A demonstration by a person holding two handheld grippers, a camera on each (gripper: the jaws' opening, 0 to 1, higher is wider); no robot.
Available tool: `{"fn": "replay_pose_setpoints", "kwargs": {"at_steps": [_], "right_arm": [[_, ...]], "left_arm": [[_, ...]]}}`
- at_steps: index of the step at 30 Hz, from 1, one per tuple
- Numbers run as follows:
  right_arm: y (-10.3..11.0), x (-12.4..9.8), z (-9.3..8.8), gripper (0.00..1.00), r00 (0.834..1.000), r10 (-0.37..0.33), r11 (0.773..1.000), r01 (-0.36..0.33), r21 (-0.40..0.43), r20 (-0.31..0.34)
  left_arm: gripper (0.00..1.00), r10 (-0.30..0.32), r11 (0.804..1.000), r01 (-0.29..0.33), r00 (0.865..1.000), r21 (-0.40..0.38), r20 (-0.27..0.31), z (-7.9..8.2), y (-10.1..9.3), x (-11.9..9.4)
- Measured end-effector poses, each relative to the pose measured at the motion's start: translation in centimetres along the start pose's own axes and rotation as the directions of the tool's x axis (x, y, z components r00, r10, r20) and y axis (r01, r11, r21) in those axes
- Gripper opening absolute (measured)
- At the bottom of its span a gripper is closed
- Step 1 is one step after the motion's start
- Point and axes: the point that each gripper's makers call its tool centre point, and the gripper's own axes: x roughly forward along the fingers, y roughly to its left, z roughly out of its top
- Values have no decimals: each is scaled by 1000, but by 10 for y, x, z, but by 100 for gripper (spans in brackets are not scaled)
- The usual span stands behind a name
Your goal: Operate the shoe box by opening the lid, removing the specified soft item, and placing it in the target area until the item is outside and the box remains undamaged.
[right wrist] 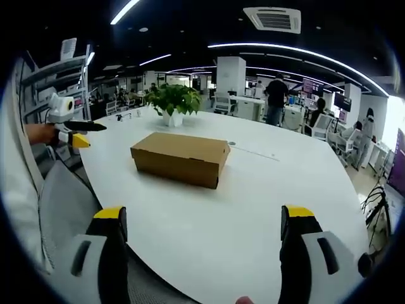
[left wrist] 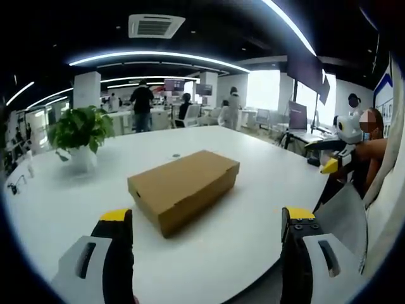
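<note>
The closed shoe box [left wrist: 184, 189] was located mid-bench [left wrist: 253, 152], unlabelled. Both the left hand-held gripper [left wrist: 207, 237] and right hand-held gripper [right wrist: 202, 237] were held apart, empty. A potted plant [right wrist: 171, 101] was observed behind the box.

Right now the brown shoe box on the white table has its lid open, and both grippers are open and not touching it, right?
Not quite. The shoe box has its lid shut, flat on top, as the left gripper view and right gripper view both show. The rest holds: it sits on the white table, and the left gripper and right gripper are open and apart from it.
</note>
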Motion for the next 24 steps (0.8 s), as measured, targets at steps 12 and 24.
{"fn": "replay_pose_setpoints", "kwargs": {"at_steps": [12,24], "right_arm": [[-2,1,-1,96,1000,-1,1000,1,3,1],[-3,3,-1,96,1000,2,1000,-2,3,-3]], "left_arm": [[100,5,1000,-5,1000,0,-4,-1,3,0],[100,13,1000,-13,1000,-2,-7,-1,6,1]]}}
